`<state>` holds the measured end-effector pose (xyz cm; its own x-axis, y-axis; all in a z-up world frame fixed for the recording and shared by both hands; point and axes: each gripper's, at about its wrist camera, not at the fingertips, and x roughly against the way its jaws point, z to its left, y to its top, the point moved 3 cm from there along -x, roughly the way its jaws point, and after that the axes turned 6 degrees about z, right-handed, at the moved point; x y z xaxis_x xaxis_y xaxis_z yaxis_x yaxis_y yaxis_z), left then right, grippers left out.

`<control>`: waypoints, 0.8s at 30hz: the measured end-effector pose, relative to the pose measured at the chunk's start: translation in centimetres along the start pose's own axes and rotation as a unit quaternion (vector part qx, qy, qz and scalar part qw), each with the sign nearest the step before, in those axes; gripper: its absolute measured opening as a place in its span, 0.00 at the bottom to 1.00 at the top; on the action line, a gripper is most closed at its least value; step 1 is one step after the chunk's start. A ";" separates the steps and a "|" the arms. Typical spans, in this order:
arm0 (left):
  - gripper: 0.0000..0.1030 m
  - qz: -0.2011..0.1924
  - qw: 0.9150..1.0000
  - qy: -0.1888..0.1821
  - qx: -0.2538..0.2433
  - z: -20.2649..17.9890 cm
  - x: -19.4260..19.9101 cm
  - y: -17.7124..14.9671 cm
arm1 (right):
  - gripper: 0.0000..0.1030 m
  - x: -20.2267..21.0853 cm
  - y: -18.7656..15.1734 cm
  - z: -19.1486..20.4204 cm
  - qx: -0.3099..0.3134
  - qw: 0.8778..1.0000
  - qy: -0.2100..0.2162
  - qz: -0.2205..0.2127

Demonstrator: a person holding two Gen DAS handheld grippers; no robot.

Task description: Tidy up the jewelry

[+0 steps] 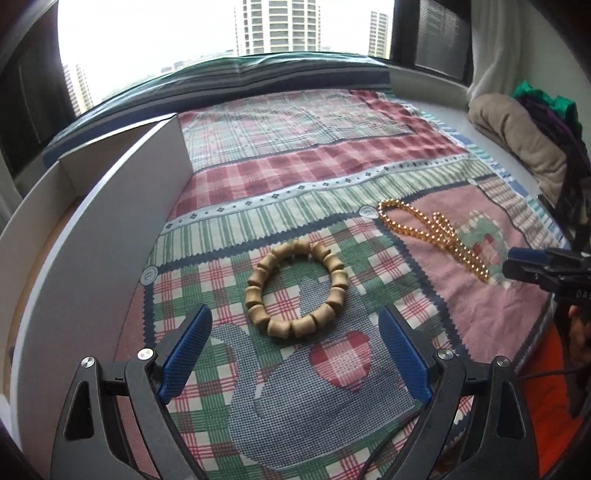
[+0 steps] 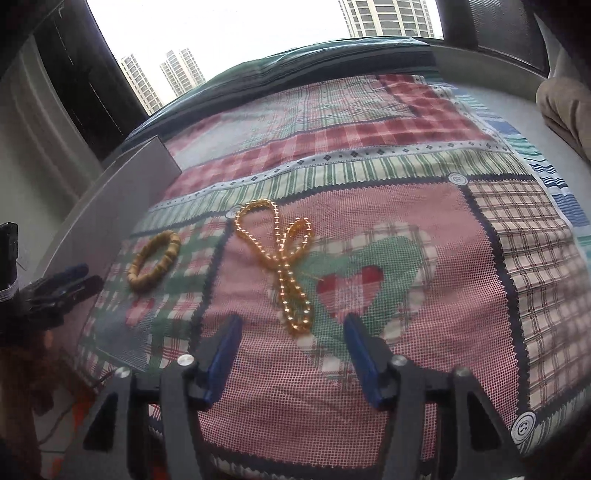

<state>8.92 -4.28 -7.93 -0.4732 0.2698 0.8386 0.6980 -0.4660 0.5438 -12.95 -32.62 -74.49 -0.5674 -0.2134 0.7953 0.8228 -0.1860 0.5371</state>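
A patchwork quilt (image 1: 295, 177) in red, green and pink checks, printed with hearts and sewn-on-look buttons, covers the bed and fills both views. Beyond its far edge runs a dark striped cushion (image 1: 258, 70) along the sill of a wide window (image 1: 166, 33), through which pale high-rise towers stand against a white sky. At the left edge of the bed a white open box (image 1: 110, 206) stands with its tall wall against the quilt. At the far right lie a folded beige blanket (image 1: 517, 136) and some green and purple cloth (image 1: 554, 107).

A wooden bead bracelet (image 1: 297, 288) lies flat on the green-checked patch, near the box and just ahead of the left gripper (image 1: 295, 325), whose blue-padded jaws stand wide apart and hold nothing. To its right, on the pink patch, a golden bead necklace (image 2: 284, 266) lies in a loose double loop, its near end just ahead of the right gripper (image 2: 291, 328); those jaws are also spread, empty, with the strand's tip lying between and slightly beyond the fingertips. The bracelet and necklace lie apart, not touching. Each gripper shows at the edge of the other's view.
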 end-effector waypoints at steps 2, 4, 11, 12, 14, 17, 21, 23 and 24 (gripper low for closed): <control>0.85 0.012 0.999 0.003 -0.034 -1.0 -1.6 0.6 | 0.57 0.3 0.4 0.4 0.009 1.000 0.003 -0.005; 0.81 0.032 0.998 0.002 -0.053 -1.4 -3.4 0.9 | 0.57 0.7 0.7 0.8 0.024 1.000 0.002 -0.008; 0.59 0.075 0.996 -0.028 -0.038 -1.2 -5.6 0.7 | 0.57 -2.8 3.7 1.5 0.094 0.995 -0.027 0.025; 0.56 0.076 0.996 -0.036 -0.030 -1.3 -5.6 0.7 | 0.57 -3.7 4.1 1.8 0.104 0.994 -0.028 0.032; 0.30 0.074 0.996 -0.033 -0.028 -1.4 -5.3 0.6 | 0.57 -5.6 4.8 2.5 0.131 0.990 -0.027 0.047; 0.12 0.081 0.996 -0.043 -0.010 -1.3 -4.9 0.7 | 0.31 -6.9 5.0 3.7 0.173 0.982 -0.054 0.049; 0.12 0.069 0.991 -0.092 0.062 0.8 -2.7 1.3 | 0.08 -3.8 5.9 3.7 0.140 0.989 -0.018 0.033; 0.12 0.053 0.988 -0.112 0.094 2.1 -0.7 1.9 | 0.08 -1.3 6.6 3.7 0.122 0.992 0.005 0.013; 0.12 0.043 0.985 -0.122 0.110 2.8 0.4 2.2 | 0.08 0.0 6.9 3.8 0.116 0.993 0.016 0.004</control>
<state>11.74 -2.85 -6.27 -0.2828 0.4444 0.8500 0.8425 -0.3086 0.4416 -7.14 -30.29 -69.67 -0.5590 -0.2446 0.7923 0.8103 0.0418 0.5846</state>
